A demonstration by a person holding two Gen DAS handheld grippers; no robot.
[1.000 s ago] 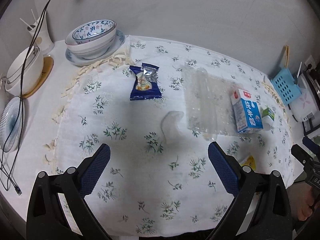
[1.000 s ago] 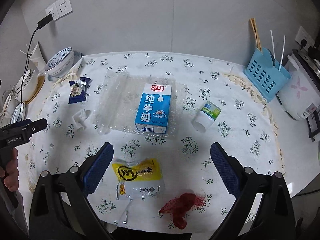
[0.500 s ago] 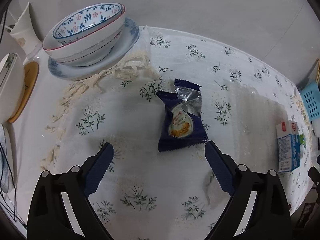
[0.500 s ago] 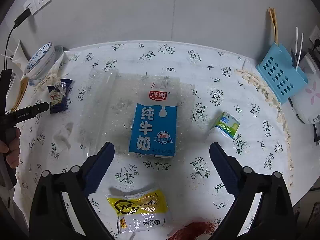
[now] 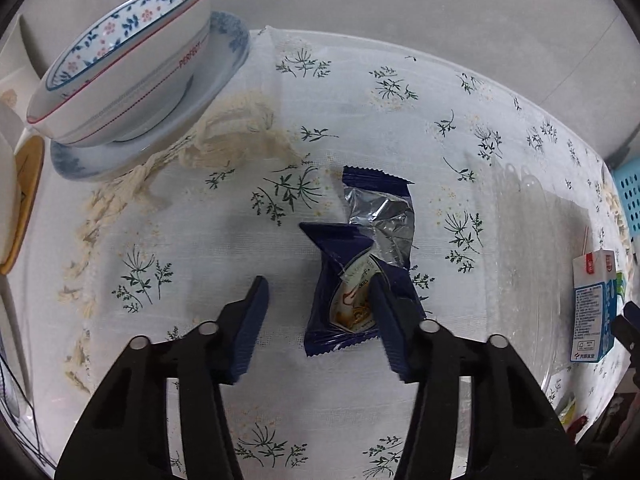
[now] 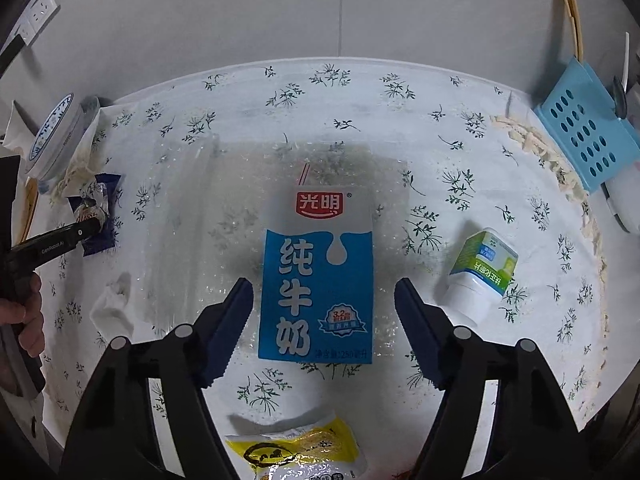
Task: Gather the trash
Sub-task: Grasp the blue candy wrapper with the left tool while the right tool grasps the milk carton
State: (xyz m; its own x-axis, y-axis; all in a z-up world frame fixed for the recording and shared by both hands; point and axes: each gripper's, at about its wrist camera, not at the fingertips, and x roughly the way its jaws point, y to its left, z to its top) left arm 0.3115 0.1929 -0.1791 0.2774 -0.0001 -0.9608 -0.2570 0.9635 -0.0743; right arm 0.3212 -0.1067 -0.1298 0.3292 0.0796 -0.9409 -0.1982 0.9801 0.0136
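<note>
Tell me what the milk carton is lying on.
The milk carton lies flat on a clear plastic sheet spread over the floral tablecloth. Whatever sits directly beneath the carton is covered and cannot be seen.

- Light: dim, cool and even, falling from above; colours look greyish in both my wrist views.
- Shadows: soft dark patches on the white floral-print tablecloth (image 5: 200, 240) under my fingers, and beside the blue-and-white milk carton (image 6: 318, 280).
- Glare: small glints on the torn dark-blue foil snack wrapper (image 5: 380, 216).
- Distortion: strong fisheye bending, black corners.
- Focus: centre sharp, rims slightly soft.
</note>
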